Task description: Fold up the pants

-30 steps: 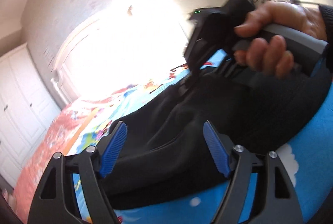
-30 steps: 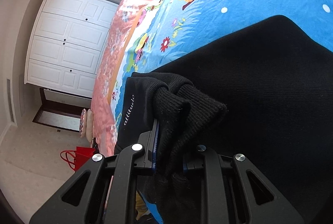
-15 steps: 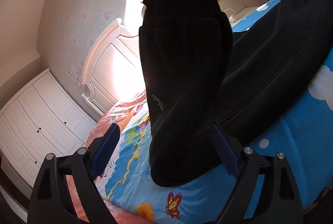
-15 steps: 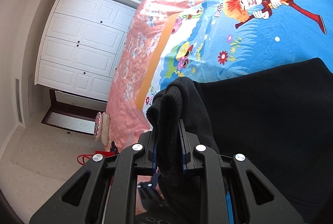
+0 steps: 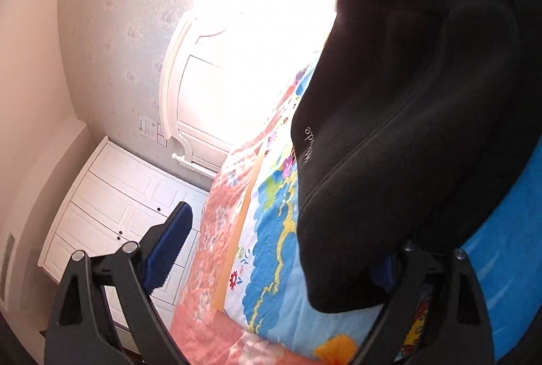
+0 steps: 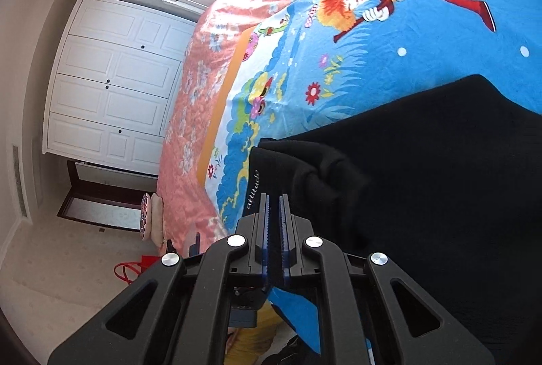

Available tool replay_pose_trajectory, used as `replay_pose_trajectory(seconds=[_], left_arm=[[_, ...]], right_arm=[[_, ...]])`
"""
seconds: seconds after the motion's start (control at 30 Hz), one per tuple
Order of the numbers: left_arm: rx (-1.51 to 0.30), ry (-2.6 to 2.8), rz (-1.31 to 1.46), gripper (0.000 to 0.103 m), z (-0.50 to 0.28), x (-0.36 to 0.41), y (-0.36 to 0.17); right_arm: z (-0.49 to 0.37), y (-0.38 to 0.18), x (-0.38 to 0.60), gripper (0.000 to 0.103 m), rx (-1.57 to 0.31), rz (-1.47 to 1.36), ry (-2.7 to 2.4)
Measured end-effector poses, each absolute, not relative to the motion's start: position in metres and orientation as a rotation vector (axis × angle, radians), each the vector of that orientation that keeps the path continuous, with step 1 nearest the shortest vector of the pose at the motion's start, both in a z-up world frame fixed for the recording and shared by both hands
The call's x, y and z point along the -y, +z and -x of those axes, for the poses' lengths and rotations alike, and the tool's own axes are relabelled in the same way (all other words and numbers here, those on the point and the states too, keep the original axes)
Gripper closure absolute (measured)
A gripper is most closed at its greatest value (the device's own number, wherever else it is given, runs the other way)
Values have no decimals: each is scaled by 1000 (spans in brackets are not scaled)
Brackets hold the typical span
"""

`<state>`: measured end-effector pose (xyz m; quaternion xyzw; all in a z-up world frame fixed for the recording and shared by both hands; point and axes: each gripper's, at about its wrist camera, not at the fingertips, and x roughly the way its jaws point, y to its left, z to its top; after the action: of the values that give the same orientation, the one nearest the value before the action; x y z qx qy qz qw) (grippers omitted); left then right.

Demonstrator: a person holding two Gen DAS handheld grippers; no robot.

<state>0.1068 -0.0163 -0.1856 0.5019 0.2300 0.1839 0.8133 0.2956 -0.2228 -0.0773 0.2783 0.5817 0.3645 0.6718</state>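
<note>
The left tongs (image 5: 281, 246) are spread wide, the hem of the black pants (image 5: 406, 127) hanging between the jaws above the bed (image 5: 267, 249). The right tongs (image 6: 275, 212) have just been pressed together with nothing between them, above the pants' bunched cuff on the bed.

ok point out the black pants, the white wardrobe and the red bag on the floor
black pants (image 6: 440, 195): right wrist view, on the flat cloth spread on the bed.
white wardrobe (image 6: 111, 94): right wrist view, on its middle door panels.
red bag (image 6: 135, 268): right wrist view, on its handle loop by the gripper.
</note>
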Motion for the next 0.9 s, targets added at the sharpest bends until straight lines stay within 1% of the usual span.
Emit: replay_pose_trajectory(seconds=[0.1,0.13,0.17,0.23,0.3,0.33,0.37,0.4,0.43,0.53,0.6,0.67,0.7,0.73,0.77,0.8,0.83,0.9], left_arm=[[-485,285,-1033,12,-94,26,-171],[-472,248,-1029,12,-84,31,-168],[-460,232,-1037,11,-75,37,-165],[-437,188,-994,12,-59,47,-153],[-392,75,-836,13,-47,62,-125],[-357,38,-789,17,-46,72,-113],[-325,23,-771,23,-48,87,-106],[-308,7,-770,25,-54,101,-104],[-304,-23,-786,27,-59,119,-107],[-363,-77,-906,32,-80,157,-133],[-409,-87,-937,46,-90,162,-145],[-474,-97,-867,74,-101,156,-144],[-508,-108,-822,77,-103,159,-153],[-534,-118,-796,79,-109,157,-156],[-558,-124,-780,87,-110,161,-169],[-565,-117,-771,90,-114,159,-168],[-545,-114,-735,98,-105,160,-164],[-488,-108,-623,98,-100,163,-138]], right_arm=[[-300,-114,250,94,-1320,-651,721],[-299,-122,263,88,-1313,-663,679],[-298,-127,274,80,-1305,-679,649],[-292,-133,288,80,-1304,-678,626],[-286,-137,294,74,-1313,-697,648],[-283,-138,296,62,-1312,-713,645],[-280,-136,299,27,-1296,-731,637],[-275,-132,303,12,-1257,-744,619],[-269,-126,308,6,-1201,-738,596],[-255,-112,315,6,-1165,-672,572],[-247,-105,327,6,-1137,-659,560],[-243,-100,338,6,-1111,-655,533],[-243,-100,342,6,-1108,-671,526],[-244,-102,345,6,-1111,-691,523],[-245,-104,345,6,-1119,-704,524],[-246,-106,343,6,-1128,-707,530],[-246,-107,341,6,-1139,-701,539],[-244,-110,335,6,-1156,-691,576]])
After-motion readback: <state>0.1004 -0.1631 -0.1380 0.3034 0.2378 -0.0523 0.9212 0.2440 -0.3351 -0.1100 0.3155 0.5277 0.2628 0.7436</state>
